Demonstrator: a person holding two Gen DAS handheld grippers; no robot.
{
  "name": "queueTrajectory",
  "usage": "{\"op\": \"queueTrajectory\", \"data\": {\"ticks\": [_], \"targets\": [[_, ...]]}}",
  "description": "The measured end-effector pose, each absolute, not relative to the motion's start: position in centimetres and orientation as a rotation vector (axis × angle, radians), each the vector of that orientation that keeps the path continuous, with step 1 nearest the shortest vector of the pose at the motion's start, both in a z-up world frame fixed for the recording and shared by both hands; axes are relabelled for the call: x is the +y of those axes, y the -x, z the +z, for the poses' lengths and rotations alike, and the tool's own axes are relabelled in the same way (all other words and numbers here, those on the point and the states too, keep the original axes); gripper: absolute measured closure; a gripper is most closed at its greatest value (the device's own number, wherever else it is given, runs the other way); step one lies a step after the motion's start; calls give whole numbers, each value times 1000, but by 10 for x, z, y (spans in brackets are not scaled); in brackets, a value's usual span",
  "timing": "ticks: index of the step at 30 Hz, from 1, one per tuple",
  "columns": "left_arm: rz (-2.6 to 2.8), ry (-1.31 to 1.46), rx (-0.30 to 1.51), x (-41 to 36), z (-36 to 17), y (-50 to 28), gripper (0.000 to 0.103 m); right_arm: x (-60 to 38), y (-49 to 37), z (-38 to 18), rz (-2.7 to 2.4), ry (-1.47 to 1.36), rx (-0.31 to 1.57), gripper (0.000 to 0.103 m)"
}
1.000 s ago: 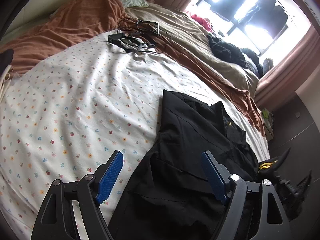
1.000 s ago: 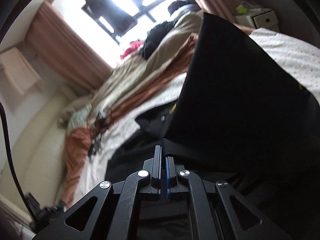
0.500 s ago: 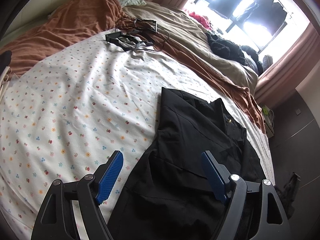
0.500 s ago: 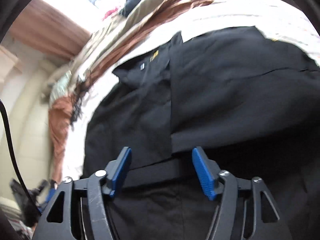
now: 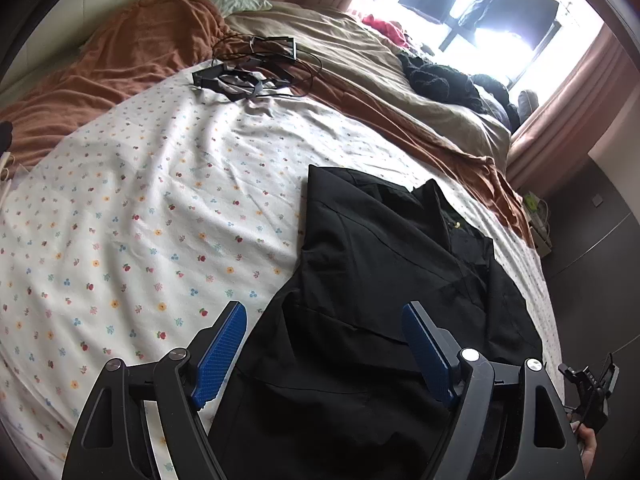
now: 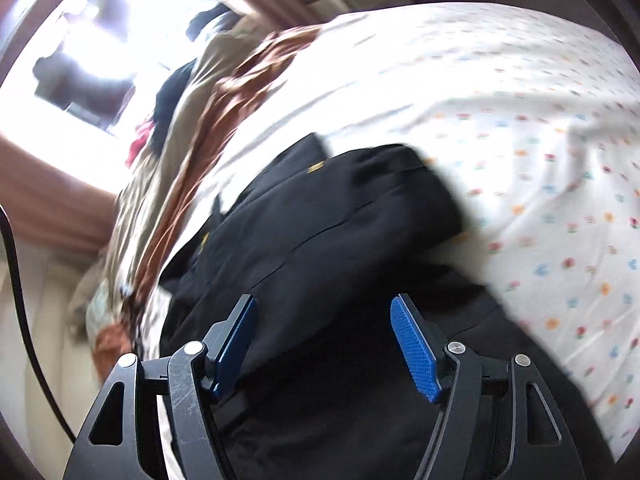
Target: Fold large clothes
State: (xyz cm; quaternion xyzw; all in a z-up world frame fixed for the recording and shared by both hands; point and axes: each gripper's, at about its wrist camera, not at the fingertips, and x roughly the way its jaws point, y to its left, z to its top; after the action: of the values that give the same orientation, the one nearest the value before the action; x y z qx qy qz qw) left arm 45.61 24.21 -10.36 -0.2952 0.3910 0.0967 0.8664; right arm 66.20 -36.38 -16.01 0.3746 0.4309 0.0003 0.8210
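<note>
A black jacket (image 5: 384, 288) lies spread on a bed covered with a white sheet (image 5: 140, 216) printed with small coloured flowers; the garment sits toward the near right part of the sheet, one side panel laid over the body so that a straight edge runs down its left side, with the collar and a small gold detail showing at the upper right. The left gripper (image 5: 324, 344) hovers above the lower part of the jacket with its jaws spread wide, blue pads (image 5: 220, 356) facing each other and nothing between them; the left finger is over the sheet just beside the jacket's edge, the right one over black cloth. The right gripper (image 6: 324, 340) also stands wide apart and holds nothing, poised over the dark fabric (image 6: 320, 232), though this view is blurred and whether the fingers touch the cloth cannot be told. Farther up the bed a tangle of black cables and frames (image 5: 256, 68) rests where the sheet meets a rust-brown blanket (image 5: 132, 64), with a beige cover (image 5: 360, 56) beside it and a heap of dark clothes (image 5: 452, 84) near the bright window (image 5: 472, 4). Pink curtains (image 5: 560, 92) hang at the window's right edge.
</note>
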Motion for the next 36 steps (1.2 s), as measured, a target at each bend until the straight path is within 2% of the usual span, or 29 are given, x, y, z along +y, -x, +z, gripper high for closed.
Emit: {"op": "queueTrajectory", "data": {"ticks": [15,17,18,21,25,30,36], "targets": [[209,600,847,237,-113,-462,22,-424,-682,-210,-58,-976,856,34],[210,604,849,237,-115,-462,22,-421,-687,-212,-32,-986,845,50],[210,604,848,238,-115,-462,22,-420,-690,-213,-29,-989,850,65],[210,602,844,238,-114,-461,22,-415,-684,-194,-23,-944,774,74],[212,605,835,240,-113,-460,22,-391,-674,-135,119,-856,621,87],[224,606,825,243,-109,-458,22,-342,-660,-78,307,-753,495,90],[220,616,804,245,-102,-454,22,-269,-652,-50,476,-661,479,92]]}}
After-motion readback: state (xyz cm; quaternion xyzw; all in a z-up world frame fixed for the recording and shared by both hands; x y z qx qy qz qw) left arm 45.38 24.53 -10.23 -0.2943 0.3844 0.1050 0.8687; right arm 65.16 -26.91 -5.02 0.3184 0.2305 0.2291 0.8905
